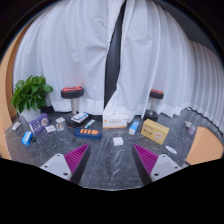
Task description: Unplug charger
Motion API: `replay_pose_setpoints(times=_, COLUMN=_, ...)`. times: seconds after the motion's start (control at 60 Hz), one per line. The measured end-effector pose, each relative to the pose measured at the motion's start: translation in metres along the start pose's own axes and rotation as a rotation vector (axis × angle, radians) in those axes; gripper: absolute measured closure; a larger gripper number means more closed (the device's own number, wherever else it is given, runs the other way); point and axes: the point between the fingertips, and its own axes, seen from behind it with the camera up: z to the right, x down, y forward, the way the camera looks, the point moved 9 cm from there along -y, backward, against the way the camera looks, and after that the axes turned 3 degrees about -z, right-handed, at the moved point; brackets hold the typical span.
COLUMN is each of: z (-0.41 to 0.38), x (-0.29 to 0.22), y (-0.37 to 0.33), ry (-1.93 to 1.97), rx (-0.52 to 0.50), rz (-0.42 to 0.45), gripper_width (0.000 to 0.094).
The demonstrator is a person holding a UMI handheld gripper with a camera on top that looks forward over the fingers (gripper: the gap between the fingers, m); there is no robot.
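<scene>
2 fingers of the gripper [111,160] stand wide apart, holding nothing. A small white block, likely the charger [117,141], sits on the table [110,172] just ahead, between them. Best approach: advance straight, centre it, then close on both sides before pulling.

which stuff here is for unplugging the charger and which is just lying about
For the job:
- tool, fingers open, holding nothing
- small white charger on the table just ahead of the fingers

Lying about:
- potted plant
- yellow box
- white box
- purple box
- two black stools
</scene>
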Motion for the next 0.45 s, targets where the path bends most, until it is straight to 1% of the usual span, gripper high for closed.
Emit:
replay_pose_setpoints(times=0.117, z=-0.013, x=0.018, y=-0.048, ry=-0.019, rx=0.031, rz=-0.002, gripper_width=0.0089)
replay_pose_setpoints(times=0.217, z=-0.019, x=0.032, y=-0.074, ry=-0.021, rx=0.042, rz=-0.005, gripper_width=0.0088)
replay_pose_setpoints(times=0.35, z=-0.023, x=0.036, y=-0.091, ry=-0.036, rx=0.061, rz=0.001, gripper_width=0.0089)
replay_pose_setpoints(times=0.45, z=-0.031, x=0.031, y=-0.097, ry=-0.009, rx=0.037, rz=0.007, gripper_width=0.0088)
